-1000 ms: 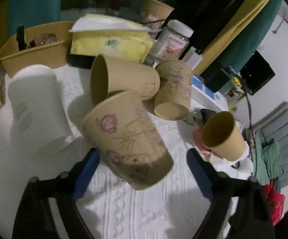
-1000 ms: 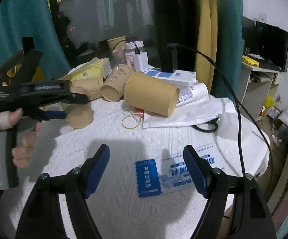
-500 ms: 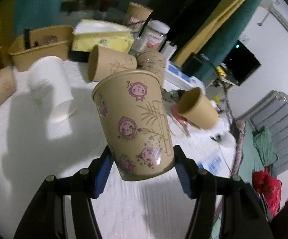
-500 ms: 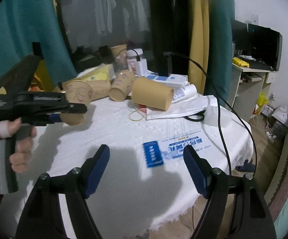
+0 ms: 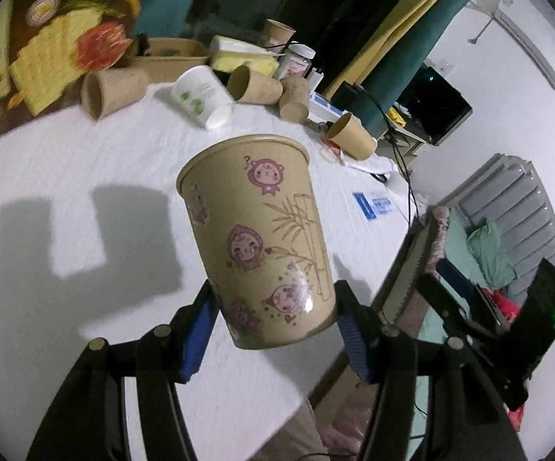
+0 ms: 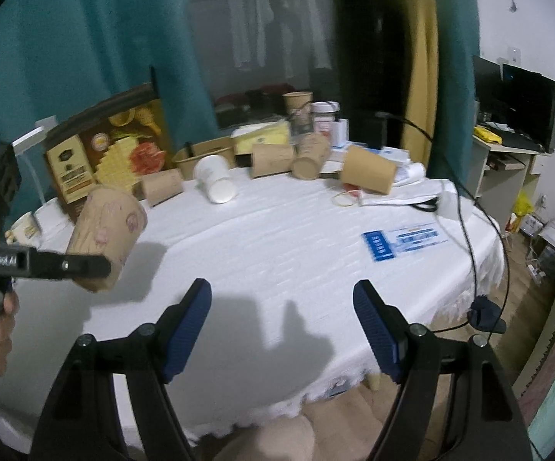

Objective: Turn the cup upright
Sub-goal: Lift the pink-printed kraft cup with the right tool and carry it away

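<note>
My left gripper (image 5: 273, 330) is shut on a tan paper cup (image 5: 258, 238) with pink cartoon prints. It grips the cup near its base and holds it in the air above the white tablecloth (image 5: 85, 161), mouth up and tilted a little. The right wrist view shows the same cup (image 6: 104, 230) in the left gripper at the left, above the table. My right gripper (image 6: 281, 330) is open and empty over the near table edge; it also shows in the left wrist view (image 5: 469, 307) at the right.
Several tan cups lie on their sides at the back: (image 5: 112, 88), (image 5: 254, 84), (image 5: 296, 96), (image 5: 350, 138). A white cup (image 5: 200, 96) lies among them. A tissue pack (image 5: 239, 55), a jar (image 5: 296, 61), a paper tray (image 5: 169, 52), a blue leaflet (image 6: 404, 240) and cables (image 6: 465, 207) are around.
My left gripper has lifted the printed cup higher and drawn it back from the pile, turning it closer to upright. My right gripper has drawn back toward the table's near edge.
</note>
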Demonstrator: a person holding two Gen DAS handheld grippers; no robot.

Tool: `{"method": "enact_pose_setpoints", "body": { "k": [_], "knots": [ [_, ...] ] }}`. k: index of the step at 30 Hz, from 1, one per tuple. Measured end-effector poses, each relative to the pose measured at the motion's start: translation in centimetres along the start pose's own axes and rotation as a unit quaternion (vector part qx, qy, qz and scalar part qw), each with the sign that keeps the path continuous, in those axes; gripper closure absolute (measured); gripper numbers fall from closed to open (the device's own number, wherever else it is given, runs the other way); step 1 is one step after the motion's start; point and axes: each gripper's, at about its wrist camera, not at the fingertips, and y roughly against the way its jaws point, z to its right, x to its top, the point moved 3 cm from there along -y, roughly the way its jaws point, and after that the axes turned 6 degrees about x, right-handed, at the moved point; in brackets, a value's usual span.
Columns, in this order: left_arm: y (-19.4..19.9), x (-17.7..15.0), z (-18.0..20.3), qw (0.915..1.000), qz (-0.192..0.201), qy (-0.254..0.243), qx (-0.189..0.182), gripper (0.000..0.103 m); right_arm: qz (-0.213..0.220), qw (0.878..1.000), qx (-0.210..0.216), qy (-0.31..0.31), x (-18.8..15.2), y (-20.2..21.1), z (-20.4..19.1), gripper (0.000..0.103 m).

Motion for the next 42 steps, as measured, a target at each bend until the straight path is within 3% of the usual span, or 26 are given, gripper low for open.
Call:
{"method": "enact_pose_setpoints", "body": {
  "k": [6,13,24,29,31,36,42],
  "knots": [
    [1.9,-3.7,-3.4,0.9997,-0.013,0.02,0.003,0.043,-0.005,1.0,0.015,0.004,-1.3,0.8,-4.1,0.029],
    [1.3,-6.5,-6.0,0.998,-0.039,0.049,-0.005,0.043,-0.028,0.999,0.021,0.004,-3.3,0.0,-6.6,0.029],
    [-1.3,-7.8,-8.2,0.9926,-0.076,0.093,-0.014,0.042,-0.049,0.998,0.026,0.0,-4.3,-1.4,-6.2,0.029],
    [-1.7,-8.0,-8.1,0.9922,-0.086,0.09,-0.007,0.042,-0.048,0.998,0.028,-0.007,-4.3,-1.4,-5.6,0.029],
    [-1.7,-8.0,-8.1,0.9915,-0.087,0.096,-0.008,0.04,-0.049,0.998,0.027,-0.006,-4.4,-1.4,-5.5,0.029],
    [-1.1,-8.3,-7.9,0.9901,-0.084,0.112,-0.011,0.018,-0.048,0.999,0.024,0.0,-4.2,-1.2,-5.6,0.029],
    [3.5,-8.3,-7.4,0.9952,-0.034,0.092,0.001,0.015,-0.051,0.998,0.031,0.033,-3.1,-1.4,-7.2,0.029]
  ]
}}
